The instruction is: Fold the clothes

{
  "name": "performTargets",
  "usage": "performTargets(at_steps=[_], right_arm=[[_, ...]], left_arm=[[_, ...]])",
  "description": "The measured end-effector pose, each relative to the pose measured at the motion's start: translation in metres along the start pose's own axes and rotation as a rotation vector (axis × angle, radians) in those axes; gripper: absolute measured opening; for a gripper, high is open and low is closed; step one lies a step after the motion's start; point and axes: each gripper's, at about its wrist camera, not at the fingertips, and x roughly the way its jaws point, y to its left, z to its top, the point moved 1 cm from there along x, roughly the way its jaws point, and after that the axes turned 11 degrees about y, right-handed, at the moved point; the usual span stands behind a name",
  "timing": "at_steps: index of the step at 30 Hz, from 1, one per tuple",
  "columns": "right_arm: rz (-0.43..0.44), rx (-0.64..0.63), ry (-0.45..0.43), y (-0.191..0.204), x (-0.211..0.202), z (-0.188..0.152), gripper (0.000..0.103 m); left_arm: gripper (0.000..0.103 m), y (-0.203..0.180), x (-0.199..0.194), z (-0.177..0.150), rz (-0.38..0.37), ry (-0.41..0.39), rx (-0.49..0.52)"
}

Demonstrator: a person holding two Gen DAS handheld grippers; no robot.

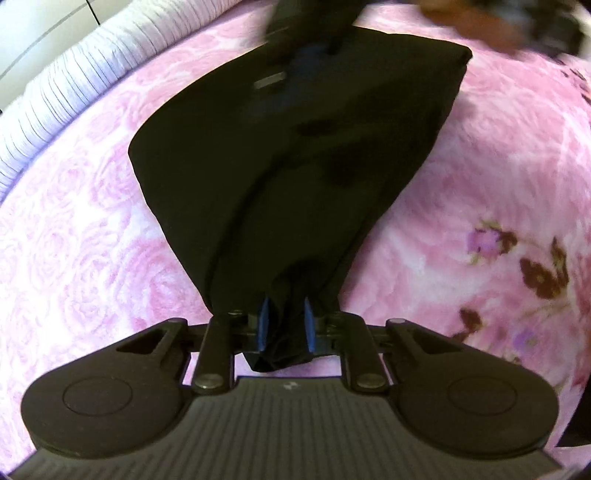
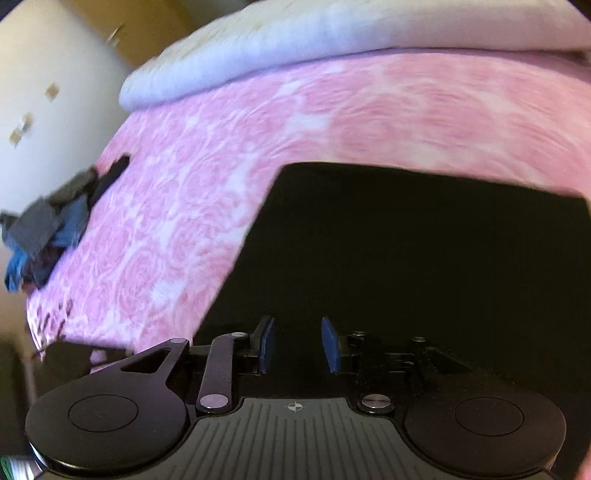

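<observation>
A black garment [image 1: 295, 155] lies folded flat on a pink rose-patterned blanket [image 1: 74, 240]. One end of it is bunched and pinched between the blue pads [image 1: 263, 321] of my left gripper [image 1: 286, 314], which is shut on the cloth. At the garment's far end, the right gripper [image 1: 306, 37] shows as a dark blur, with a person's hand [image 1: 476, 22] beside it. In the right wrist view, my right gripper [image 2: 297, 343] hovers over the black garment [image 2: 406, 240]. Its blue pads [image 2: 266, 343] stand apart and no cloth is pinched between them.
A white ribbed quilt [image 1: 66, 77] borders the blanket along the far side, also seen as the quilt [image 2: 295, 44] in the right view. A pile of grey and blue clothes [image 2: 48, 225] sits at the bed's left edge, by a pale wall [image 2: 48, 48].
</observation>
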Motion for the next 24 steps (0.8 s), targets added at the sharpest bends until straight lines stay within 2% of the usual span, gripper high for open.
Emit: performTargets(at_steps=[3,6,8,9,10,12,16,18,22,24], right_arm=[[-0.011,-0.11,0.028,0.017,0.041,0.042,0.033],[-0.079,-0.241,0.095,0.03,0.086,0.071,0.034],[-0.128,-0.304,0.075,0.029,0.102,0.087,0.033],[-0.148,-0.329,0.054,0.028,0.108,0.095,0.028],[-0.159,-0.332,0.038,0.026,0.112,0.102,0.023],[-0.167,-0.309,0.017,0.022,0.117,0.111,0.02],[-0.181,-0.281,0.002,0.026,0.113,0.106,0.021],[-0.179,-0.225,-0.01,0.028,0.098,0.099,0.024],[-0.12,-0.13,-0.074,0.026,0.053,0.054,0.032],[-0.12,-0.081,-0.068,0.021,0.039,0.027,0.034]], left_arm=[[0.014,-0.006,0.003,-0.006,0.028,-0.034,-0.01],[0.01,-0.01,0.004,-0.012,0.052,-0.06,-0.01],[0.007,-0.012,0.004,-0.017,0.05,-0.074,-0.027],[0.005,-0.01,0.004,-0.018,0.035,-0.079,-0.058],[0.005,-0.008,0.003,-0.02,0.024,-0.082,-0.083],[0.004,-0.008,0.003,-0.023,0.017,-0.085,-0.099],[0.0,0.003,-0.002,-0.029,-0.077,-0.059,-0.177],[0.005,0.017,-0.01,-0.037,-0.144,-0.046,-0.261],[0.009,0.056,-0.032,-0.05,-0.13,-0.104,-0.451],[0.017,0.078,-0.029,-0.048,-0.132,-0.125,-0.54]])
